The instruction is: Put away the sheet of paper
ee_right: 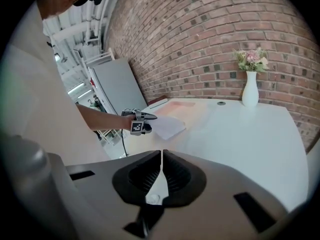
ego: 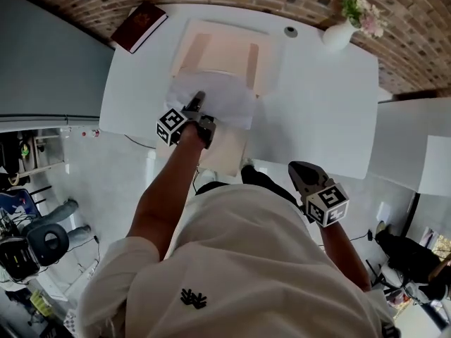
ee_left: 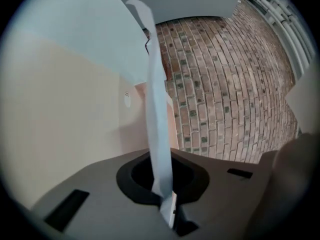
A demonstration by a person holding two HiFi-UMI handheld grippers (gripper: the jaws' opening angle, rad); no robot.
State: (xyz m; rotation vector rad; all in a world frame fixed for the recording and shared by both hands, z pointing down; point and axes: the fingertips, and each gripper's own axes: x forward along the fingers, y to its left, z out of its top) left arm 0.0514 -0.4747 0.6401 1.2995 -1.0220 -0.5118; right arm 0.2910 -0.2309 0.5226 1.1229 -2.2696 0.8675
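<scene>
Sheet of paper (ego: 224,98), white, thin, slightly rumpled: clamped in the left gripper (ego: 199,98). The rest of it spreads ahead of the jaws, over the near edge of the flat peach-coloured folder (ego: 225,48) on the white table (ego: 317,104).

Left gripper view only: sheet (ee_left: 156,109) seen edge-on, running straight out from the pinch. Left gripper (ee_left: 167,204) has its jaws tight on the sheet's near edge. Peach folder surface (ee_left: 65,124) fills the left side, red brick wall (ee_left: 225,94) is beyond. No other view shows the pinch itself.

Head view only: full layout. Dark red book (ego: 139,25) at the far left corner, white vase with pink flowers (ego: 340,32) at the far right, small round grey object (ego: 290,32) between them. Right gripper (ego: 303,169) is off the table's near edge, close to the person's body, well apart from the sheet.

Right gripper view only: side-on look at the left gripper (ee_right: 145,117) with the sheet (ee_right: 169,126) low over the table; can't tell whether it touches. Right gripper (ee_right: 161,159) jaws are pressed together with nothing between them.
</scene>
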